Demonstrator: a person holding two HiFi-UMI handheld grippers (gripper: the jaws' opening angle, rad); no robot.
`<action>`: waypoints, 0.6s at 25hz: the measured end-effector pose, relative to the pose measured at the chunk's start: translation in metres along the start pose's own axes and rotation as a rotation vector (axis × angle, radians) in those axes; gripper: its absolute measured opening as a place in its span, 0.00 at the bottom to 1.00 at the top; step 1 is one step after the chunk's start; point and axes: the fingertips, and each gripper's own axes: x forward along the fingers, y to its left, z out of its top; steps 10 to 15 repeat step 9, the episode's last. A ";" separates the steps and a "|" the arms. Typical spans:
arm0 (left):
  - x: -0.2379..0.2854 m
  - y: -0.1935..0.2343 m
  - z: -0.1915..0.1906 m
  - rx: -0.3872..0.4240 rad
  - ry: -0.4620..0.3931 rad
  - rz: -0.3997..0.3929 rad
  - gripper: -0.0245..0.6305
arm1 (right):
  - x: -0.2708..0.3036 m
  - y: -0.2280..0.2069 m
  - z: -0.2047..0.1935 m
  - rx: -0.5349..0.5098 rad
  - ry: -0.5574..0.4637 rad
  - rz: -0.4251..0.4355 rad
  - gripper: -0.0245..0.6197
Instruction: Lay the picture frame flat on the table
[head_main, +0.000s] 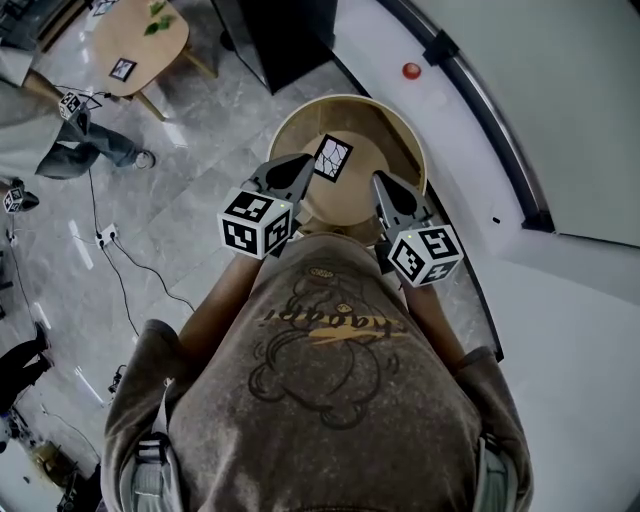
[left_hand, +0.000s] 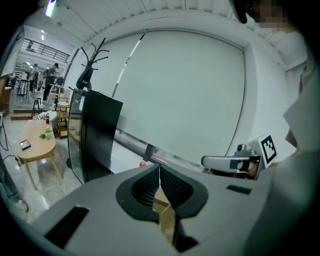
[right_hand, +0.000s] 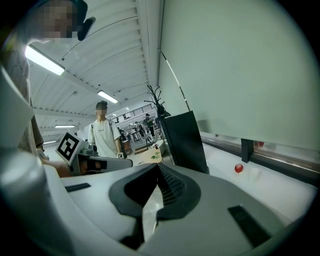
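Looking steeply down on a round wooden table (head_main: 400, 130). On its top, near the middle, a dark-edged frame (head_main: 332, 157); flat or propped, hard to tell. Just beside the frame, the left gripper (head_main: 303, 160), jaws pressed together with nothing between. Near the frame's other side, the right gripper (head_main: 379, 180), jaws likewise together and empty.

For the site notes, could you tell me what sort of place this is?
Probably an open-plan office or lab hall: cables trail over the tiled floor, wooden tables stand about, and strip lights run along a ribbed ceiling.
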 end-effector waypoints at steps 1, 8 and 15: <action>0.001 0.000 0.000 0.000 0.000 0.004 0.07 | 0.001 -0.001 0.000 0.001 0.001 0.003 0.07; -0.003 0.006 0.003 -0.005 0.000 0.016 0.07 | 0.007 0.003 0.003 -0.003 0.002 0.011 0.07; -0.003 0.006 0.003 -0.005 0.000 0.018 0.07 | 0.007 0.003 0.003 -0.004 0.001 0.013 0.07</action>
